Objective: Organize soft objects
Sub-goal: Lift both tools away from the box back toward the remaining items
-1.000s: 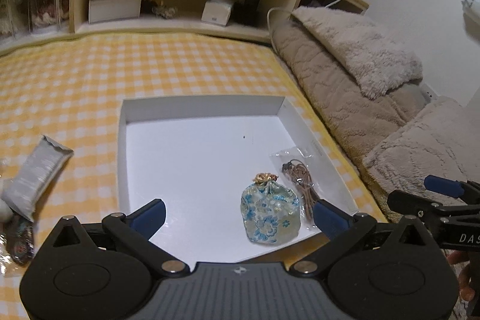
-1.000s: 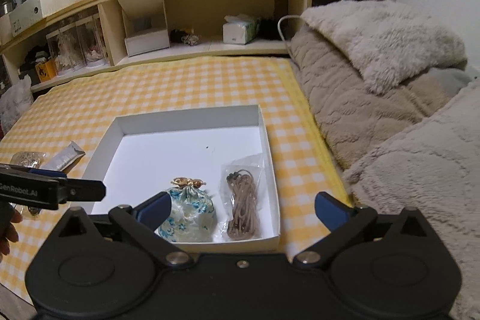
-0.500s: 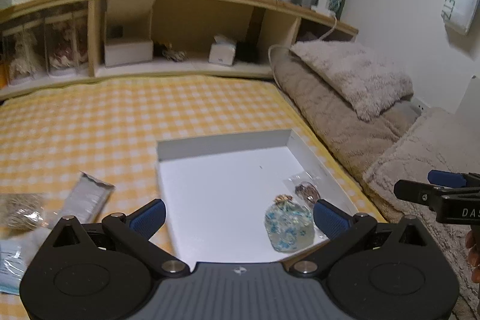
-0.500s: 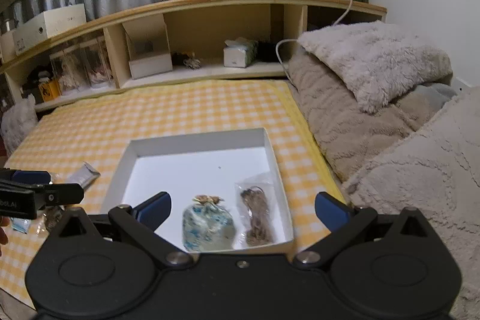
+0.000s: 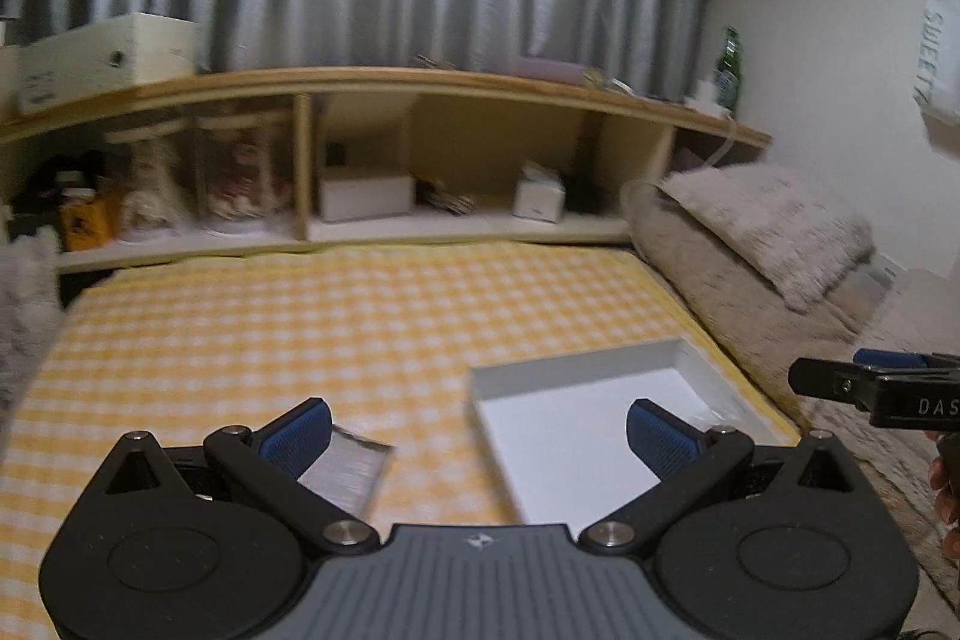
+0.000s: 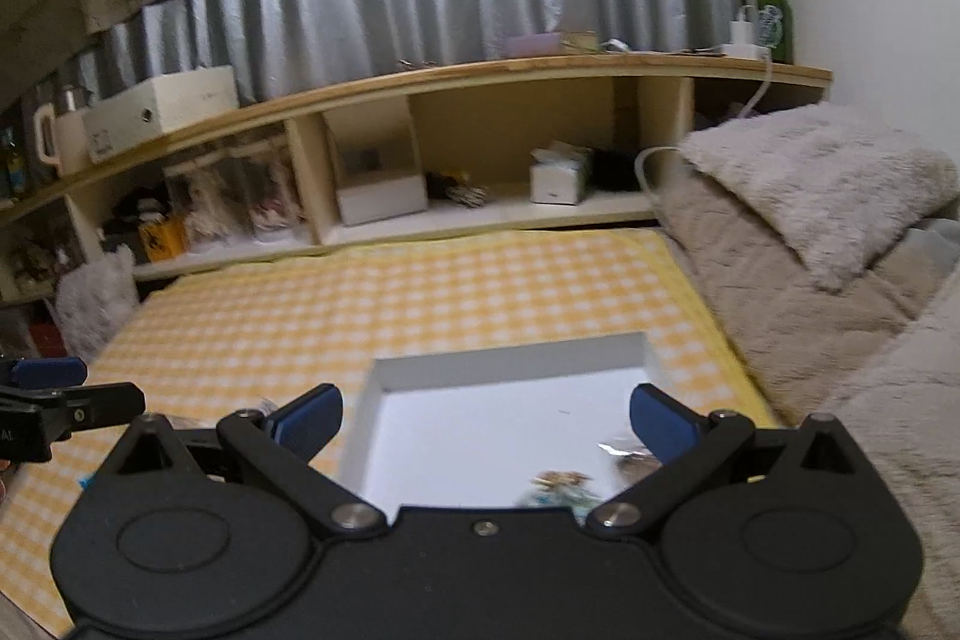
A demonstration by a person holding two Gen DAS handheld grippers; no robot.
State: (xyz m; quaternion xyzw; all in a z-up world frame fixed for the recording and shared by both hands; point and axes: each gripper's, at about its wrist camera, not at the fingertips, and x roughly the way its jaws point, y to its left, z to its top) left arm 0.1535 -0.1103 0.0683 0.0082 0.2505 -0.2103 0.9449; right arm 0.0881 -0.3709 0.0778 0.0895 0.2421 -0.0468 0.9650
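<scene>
Both grippers, left (image 5: pixel 477 427) and right (image 6: pixel 483 415), hang with jaws apart and empty above a yellow checked cloth (image 5: pixel 336 328). A floral pouch (image 6: pixel 561 487) and a clear bag (image 6: pixel 624 451) already lie in the white box (image 6: pixel 510 358). A silver packet (image 5: pixel 348 469) waits outside, beside the box.

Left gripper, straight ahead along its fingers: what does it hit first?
Likely the yellow checked cover: the open left gripper points over bare fabric between the silver packet and the white tray. Depth is unclear; a flatter line reaches the wooden shelf.
</scene>
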